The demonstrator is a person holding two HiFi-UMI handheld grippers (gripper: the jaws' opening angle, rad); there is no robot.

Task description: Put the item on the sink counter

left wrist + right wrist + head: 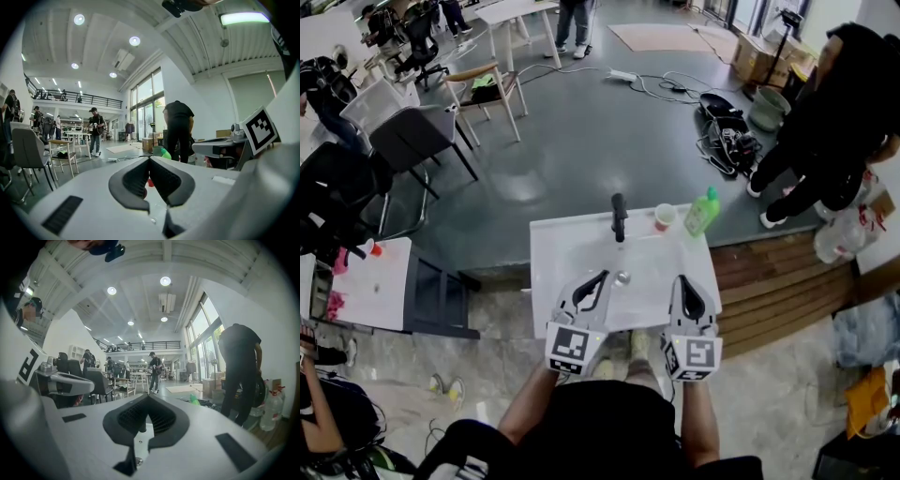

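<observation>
A white sink counter (551, 246) lies straight ahead below me, with a black faucet (620, 217) at its back edge. To the right of the faucet stand a red cup (665, 217) and a green bottle (702, 213). My left gripper (598, 278) hangs over the basin's near left side and is shut, with nothing between its jaws. Over the near right side my right gripper (684, 284) is also shut and empty. In the left gripper view the left gripper (150, 158) points toward the red cup (149, 182) and the green bottle (164, 152). The right gripper (147, 397) shows touching tips.
A person in black (830, 122) stands just right of the counter beside a wooden platform (778, 281). Cables and bags (727, 131) lie on the floor behind. Chairs (412, 141) and a small white table (370, 286) stand to the left.
</observation>
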